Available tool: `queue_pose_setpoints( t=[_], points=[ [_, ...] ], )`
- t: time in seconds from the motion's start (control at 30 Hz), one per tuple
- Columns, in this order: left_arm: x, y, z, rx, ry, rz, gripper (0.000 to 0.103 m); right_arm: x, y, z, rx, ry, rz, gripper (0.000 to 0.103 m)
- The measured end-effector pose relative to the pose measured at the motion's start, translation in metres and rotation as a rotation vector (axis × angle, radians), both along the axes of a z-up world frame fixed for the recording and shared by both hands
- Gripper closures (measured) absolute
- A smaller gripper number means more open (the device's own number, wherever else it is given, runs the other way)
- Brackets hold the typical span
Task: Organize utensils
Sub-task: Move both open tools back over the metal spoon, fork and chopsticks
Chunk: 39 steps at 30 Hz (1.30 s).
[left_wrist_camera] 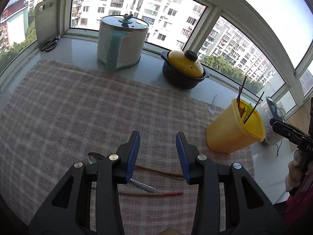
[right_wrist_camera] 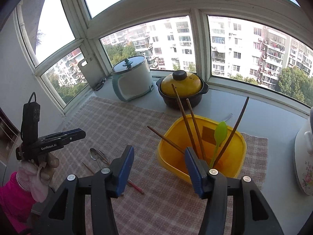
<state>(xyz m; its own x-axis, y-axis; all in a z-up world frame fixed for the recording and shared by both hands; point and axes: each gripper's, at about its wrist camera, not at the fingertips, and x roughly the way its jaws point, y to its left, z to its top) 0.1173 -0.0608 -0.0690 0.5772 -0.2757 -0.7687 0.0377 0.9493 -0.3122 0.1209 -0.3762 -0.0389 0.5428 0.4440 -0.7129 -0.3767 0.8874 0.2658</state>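
Note:
My left gripper hangs open over the checked cloth, nothing between its blue pads. Just below it lie a metal spoon, a pair of brown chopsticks and a red-tipped chopstick. A yellow container stands to the right. In the right wrist view my right gripper is open and empty in front of the yellow container, which holds several brown chopsticks and a green spoon. The left gripper shows at the left, above the spoon.
A white and teal rice cooker and a dark clay pot with a yellow lid stand on the sill behind the cloth. Scissors and a cutting board are at the far left. A floral white pot stands at the right edge.

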Motion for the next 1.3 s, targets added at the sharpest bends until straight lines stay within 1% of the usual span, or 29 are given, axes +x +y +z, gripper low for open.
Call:
queue_pose_setpoints(
  t=[0.27, 0.4, 0.57, 0.7, 0.83, 0.93, 1.07, 1.17, 1.3],
  points=[
    [-0.036, 0.049, -0.024, -0.008, 0.088, 0.120, 0.065, 0.003, 0.053, -0.019, -0.032, 0.041, 0.142, 0.047],
    [-0.054, 0.067, -0.044, -0.057, 0.150, 0.179, 0.065, 0.006, 0.082, -0.031, -0.057, 0.067, 0.212, 0.047],
    [-0.074, 0.086, -0.070, -0.123, 0.219, 0.240, 0.065, 0.009, 0.121, -0.053, -0.111, 0.100, 0.322, 0.047],
    [-0.082, 0.092, -0.085, -0.159, 0.254, 0.276, 0.065, 0.013, 0.146, -0.073, -0.148, 0.135, 0.390, 0.047],
    [-0.084, 0.095, -0.099, -0.189, 0.280, 0.297, 0.065, 0.015, 0.166, -0.097, -0.201, 0.176, 0.453, 0.047],
    [-0.080, 0.092, -0.108, -0.216, 0.302, 0.294, 0.065, 0.019, 0.175, -0.114, -0.229, 0.216, 0.481, 0.047],
    [-0.072, 0.089, -0.116, -0.243, 0.316, 0.304, 0.065, 0.026, 0.182, -0.136, -0.244, 0.275, 0.498, 0.054],
    [-0.064, 0.088, -0.121, -0.256, 0.321, 0.314, 0.065, 0.027, 0.185, -0.147, -0.252, 0.292, 0.504, 0.057],
    [-0.053, 0.088, -0.128, -0.257, 0.341, 0.322, 0.065, 0.031, 0.189, -0.155, -0.254, 0.306, 0.504, 0.061]
  ],
)
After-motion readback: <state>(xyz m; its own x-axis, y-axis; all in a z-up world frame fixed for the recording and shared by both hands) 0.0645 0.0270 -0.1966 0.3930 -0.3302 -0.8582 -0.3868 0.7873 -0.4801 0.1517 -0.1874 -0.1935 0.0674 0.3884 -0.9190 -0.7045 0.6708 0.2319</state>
